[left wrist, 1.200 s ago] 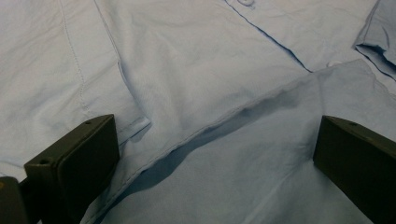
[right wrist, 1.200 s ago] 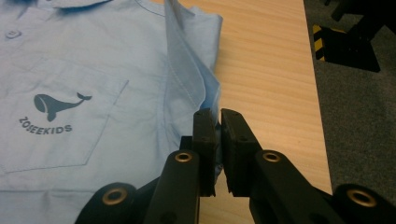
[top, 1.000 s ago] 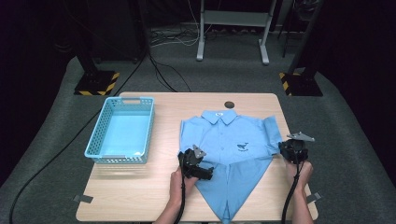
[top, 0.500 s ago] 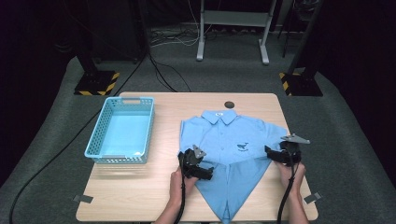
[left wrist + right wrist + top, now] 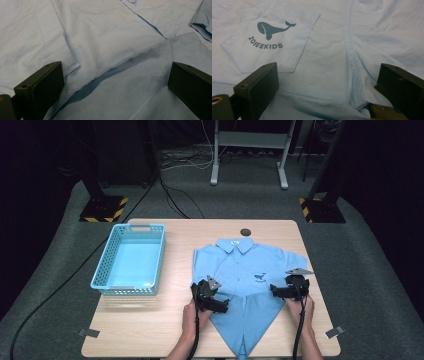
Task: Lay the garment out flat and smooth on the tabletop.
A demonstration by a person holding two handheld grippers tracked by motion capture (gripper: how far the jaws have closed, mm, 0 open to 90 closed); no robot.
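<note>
— Folding is judged to be the step in hand, is it not? Where is the garment placed?

— The light-blue short-sleeved shirt [image 5: 248, 270] is laid front up, just beside the turquoise basket [image 5: 131, 261], on the side away from the table's left edge; its collar [image 5: 236, 244] points away from the person. Both lower corners are seen turned in, so that the hem narrows to a point at the near edge of the wooden table [image 5: 150, 330].

— And the tongs?

— The left gripper [image 5: 220, 306] is held over the diagonal fold on the basket side, jaws spread wide, nothing between them. The right gripper [image 5: 275, 291] is held over the far-side fold, below the whale pocket [image 5: 270, 47] — also wide and empty.

— How should it be done well?

— Each folded edge [image 5: 120, 63] should be taken where the cloth is doubled, so both layers are caught together. The two sides should be lifted evenly; otherwise the point may be pulled askew. The placket [image 5: 349, 50] can be used as the centre line.
</note>
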